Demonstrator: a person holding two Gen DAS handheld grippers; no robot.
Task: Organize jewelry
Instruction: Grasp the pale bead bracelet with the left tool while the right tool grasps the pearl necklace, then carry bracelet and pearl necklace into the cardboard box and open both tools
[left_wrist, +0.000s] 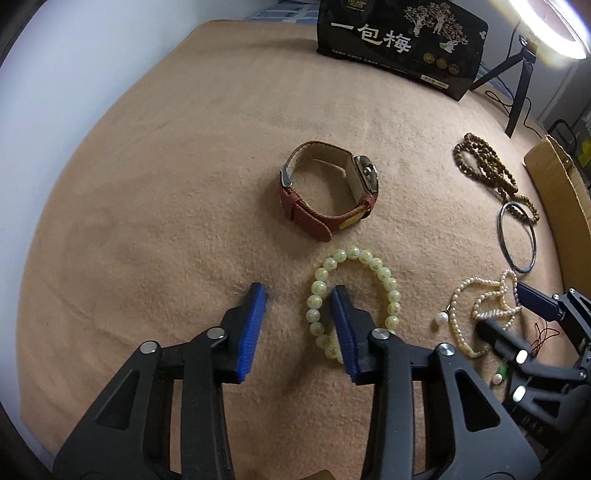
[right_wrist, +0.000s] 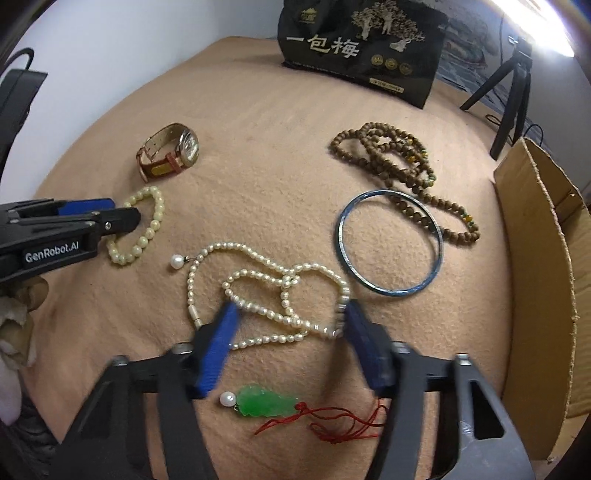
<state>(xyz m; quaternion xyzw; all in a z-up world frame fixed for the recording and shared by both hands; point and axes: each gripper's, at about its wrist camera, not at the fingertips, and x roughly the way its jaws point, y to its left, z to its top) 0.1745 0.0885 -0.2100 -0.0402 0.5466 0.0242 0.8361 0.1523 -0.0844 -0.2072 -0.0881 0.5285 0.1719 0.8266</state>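
The left gripper (left_wrist: 297, 295) stood over the pale bead bracelet (left_wrist: 354, 301) near the front edge of the blanket (left_wrist: 166, 184), fingers apart: one finger inside the ring, the other on bare cloth outside, so the ring's left side lay between them, untouched as far as could be seen. The right gripper (right_wrist: 290, 312) straddled the pearl necklace (right_wrist: 273, 291), whose tangled loops ran crosswise between its parted fingers, not visibly pinched. The cardboard box (right_wrist: 535, 258) sat at the blanket's right edge, nearer the right gripper.
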